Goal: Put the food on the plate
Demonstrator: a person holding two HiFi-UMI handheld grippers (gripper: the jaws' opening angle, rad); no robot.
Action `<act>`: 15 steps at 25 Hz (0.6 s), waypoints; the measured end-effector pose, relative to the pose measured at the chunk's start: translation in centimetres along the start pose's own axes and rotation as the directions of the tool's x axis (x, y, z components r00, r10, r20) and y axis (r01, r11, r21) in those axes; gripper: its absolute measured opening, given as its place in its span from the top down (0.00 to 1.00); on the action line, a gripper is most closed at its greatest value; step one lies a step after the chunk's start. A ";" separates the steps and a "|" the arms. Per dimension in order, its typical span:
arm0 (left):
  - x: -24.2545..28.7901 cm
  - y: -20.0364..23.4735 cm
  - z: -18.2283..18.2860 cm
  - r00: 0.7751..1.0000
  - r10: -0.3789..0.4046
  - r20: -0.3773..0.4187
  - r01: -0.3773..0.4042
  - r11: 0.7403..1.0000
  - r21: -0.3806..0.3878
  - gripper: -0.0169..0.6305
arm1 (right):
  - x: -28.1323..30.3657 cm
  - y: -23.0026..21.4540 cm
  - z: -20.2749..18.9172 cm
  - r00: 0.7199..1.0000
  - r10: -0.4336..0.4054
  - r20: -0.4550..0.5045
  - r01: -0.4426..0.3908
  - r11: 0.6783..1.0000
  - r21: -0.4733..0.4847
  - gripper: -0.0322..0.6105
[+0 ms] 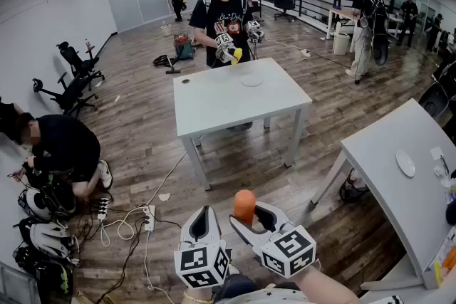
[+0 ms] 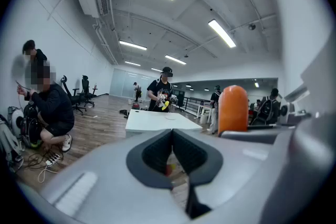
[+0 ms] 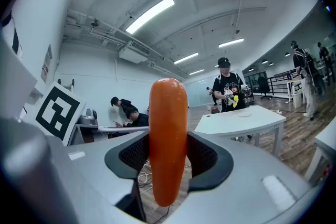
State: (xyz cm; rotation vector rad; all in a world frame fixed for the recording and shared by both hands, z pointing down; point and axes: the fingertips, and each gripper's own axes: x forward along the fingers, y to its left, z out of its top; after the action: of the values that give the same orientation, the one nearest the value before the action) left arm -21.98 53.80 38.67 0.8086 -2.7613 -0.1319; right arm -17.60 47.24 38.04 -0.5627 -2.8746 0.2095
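The food (image 1: 244, 206) at bottom centre is plain orange. The right tongs (image 1: 247, 218) and left tongs (image 1: 204, 218) are pale grey with black pads. Their cubes (image 1: 201, 265) carry black square markers on white. The worktop (image 1: 214, 107) at centre and its plate (image 1: 251, 80) are white. The floor (image 1: 142, 139) is brown wood plank.

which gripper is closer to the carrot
Right. The right gripper is clamped on the carrot, which stands upright between its jaws; the left gripper sits shut just beside it, not touching.
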 end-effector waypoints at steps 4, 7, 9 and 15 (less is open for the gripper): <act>0.2 -1.4 -0.3 1.000 -0.009 0.006 0.009 1.000 0.000 0.96 | -1.2 -0.8 -0.2 1.000 -0.006 0.011 0.006 1.000 0.000 0.62; 0.5 -3.1 -0.4 0.999 -0.034 0.010 0.034 0.999 0.002 0.96 | -2.4 -1.8 0.0 0.999 -0.027 0.025 0.027 1.000 -0.003 0.62; 0.9 -4.8 -0.7 0.998 -0.061 0.008 0.060 0.998 0.005 0.96 | -3.6 -2.8 0.0 0.998 -0.054 0.028 0.054 0.998 -0.010 0.62; 2.2 -10.4 -1.9 0.988 -0.153 -0.011 0.153 0.988 0.013 0.96 | -8.4 -6.9 -0.7 0.985 -0.172 0.032 0.172 0.985 -0.004 0.62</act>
State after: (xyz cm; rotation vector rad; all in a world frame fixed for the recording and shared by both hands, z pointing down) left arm -17.86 43.89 39.32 1.0221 -2.6915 -0.1383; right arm -12.31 37.80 38.50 -0.3122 -2.9349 0.1828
